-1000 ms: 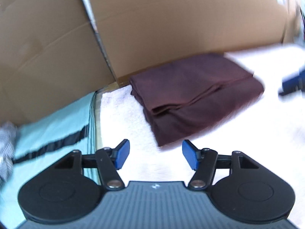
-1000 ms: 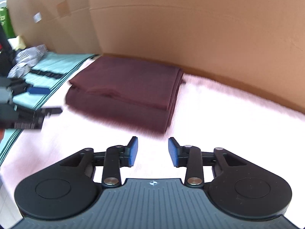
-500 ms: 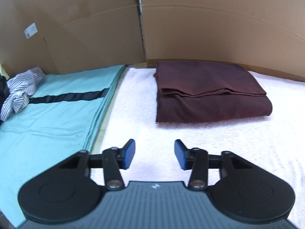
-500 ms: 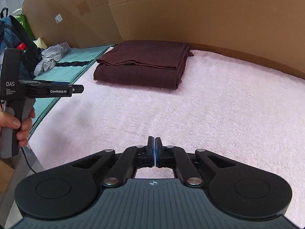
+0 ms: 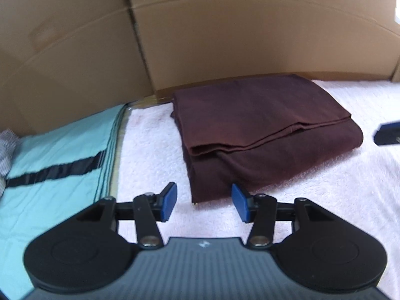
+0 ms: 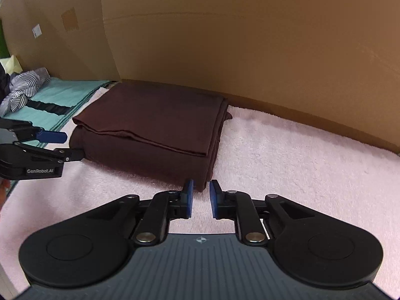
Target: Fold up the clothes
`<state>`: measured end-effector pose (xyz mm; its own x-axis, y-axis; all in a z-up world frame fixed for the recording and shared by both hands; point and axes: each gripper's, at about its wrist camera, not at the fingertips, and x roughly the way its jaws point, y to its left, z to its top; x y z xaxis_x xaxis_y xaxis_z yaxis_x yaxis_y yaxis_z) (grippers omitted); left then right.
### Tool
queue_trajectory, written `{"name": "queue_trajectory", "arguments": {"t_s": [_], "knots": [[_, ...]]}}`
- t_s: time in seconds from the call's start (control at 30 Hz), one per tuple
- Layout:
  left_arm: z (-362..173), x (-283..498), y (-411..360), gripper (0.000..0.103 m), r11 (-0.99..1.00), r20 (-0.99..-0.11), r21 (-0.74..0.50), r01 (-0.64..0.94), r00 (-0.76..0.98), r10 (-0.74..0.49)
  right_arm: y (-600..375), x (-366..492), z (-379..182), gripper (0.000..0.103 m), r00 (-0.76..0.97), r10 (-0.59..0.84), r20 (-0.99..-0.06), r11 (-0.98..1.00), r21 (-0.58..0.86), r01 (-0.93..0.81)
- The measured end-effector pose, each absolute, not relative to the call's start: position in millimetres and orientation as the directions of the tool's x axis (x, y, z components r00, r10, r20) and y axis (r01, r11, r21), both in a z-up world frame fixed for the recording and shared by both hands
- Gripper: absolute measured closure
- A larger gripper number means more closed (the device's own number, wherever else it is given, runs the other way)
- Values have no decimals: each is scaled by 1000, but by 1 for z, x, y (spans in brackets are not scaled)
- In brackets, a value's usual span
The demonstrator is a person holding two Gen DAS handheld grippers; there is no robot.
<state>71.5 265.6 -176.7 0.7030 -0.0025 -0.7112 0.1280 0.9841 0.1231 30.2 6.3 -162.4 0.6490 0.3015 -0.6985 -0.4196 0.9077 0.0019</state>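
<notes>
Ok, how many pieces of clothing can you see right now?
2. A folded maroon garment lies on the pink towel by the cardboard wall; a crumpled striped garment sits far left on the teal sheet. More may lie off frame.

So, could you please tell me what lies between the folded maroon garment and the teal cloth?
Only a bare strip of the pink towel separates the maroon garment from the teal cloth, seen best in the left wrist view.

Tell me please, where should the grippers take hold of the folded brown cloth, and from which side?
Probably at its two near corners, coming from the front, low along the pink towel. The folded brown cloth lies flat, layered edges facing the grippers, the cardboard wall close behind. The left gripper, open, faces one near corner; the right gripper, just reopening, nothing between its jaws, faces the other.
</notes>
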Motion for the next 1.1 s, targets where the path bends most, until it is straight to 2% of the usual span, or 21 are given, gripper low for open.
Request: {"name": "queue_trajectory", "arguments": {"t_s": [0.07, 0.17, 0.3, 0.5, 0.77, 0.8, 0.83, 0.9, 0.97, 1.0, 1.03, 1.1], "knots": [[-177, 74, 269, 63, 978, -721, 109, 180, 692, -47, 15, 36, -169, 86, 647, 283, -708, 911, -12, -412], [-178, 74, 272, 64, 964, -725, 113, 241, 683, -85, 26, 41, -176, 89, 647, 269, -714, 915, -22, -404], [-173, 75, 281, 69, 959, -731, 74, 272, 670, -134, 24, 40, -173, 102, 663, 235, -711, 927, -41, -373], [-175, 75, 289, 71, 945, -736, 74, 320, 657, -165, 27, 42, -178, 103, 670, 175, -722, 931, -100, -351], [-168, 68, 294, 77, 932, -734, 99, 350, 658, -169, 26, 41, -173, 103, 678, 155, -718, 947, -87, -309], [-170, 68, 296, 86, 934, -741, 102, 343, 653, -159, 27, 41, -174, 103, 674, 154, -723, 946, -89, -312], [-171, 68, 298, 87, 936, -749, 105, 335, 646, -148, 29, 41, -178, 103, 661, 153, -735, 940, -98, -326], [-168, 64, 305, 100, 944, -744, 81, 318, 650, -155, 31, 37, -177, 103, 666, 153, -730, 927, -127, -352], [-151, 58, 316, 99, 953, -703, -8, 301, 676, -220, 31, 31, -167, 103, 687, 175, -705, 926, -119, -359], [-146, 58, 319, 93, 955, -693, -37, 295, 681, -237, 30, 28, -161, 101, 696, 190, -692, 929, -103, -356], [-143, 60, 321, 92, 956, -686, -61, 288, 683, -250, 30, 26, -156, 94, 706, 198, -680, 932, -93, -351], [-147, 71, 319, 92, 954, -699, -85, 288, 666, -263, 32, 24, -149, 93, 720, 195, -666, 936, -92, -339]]}}
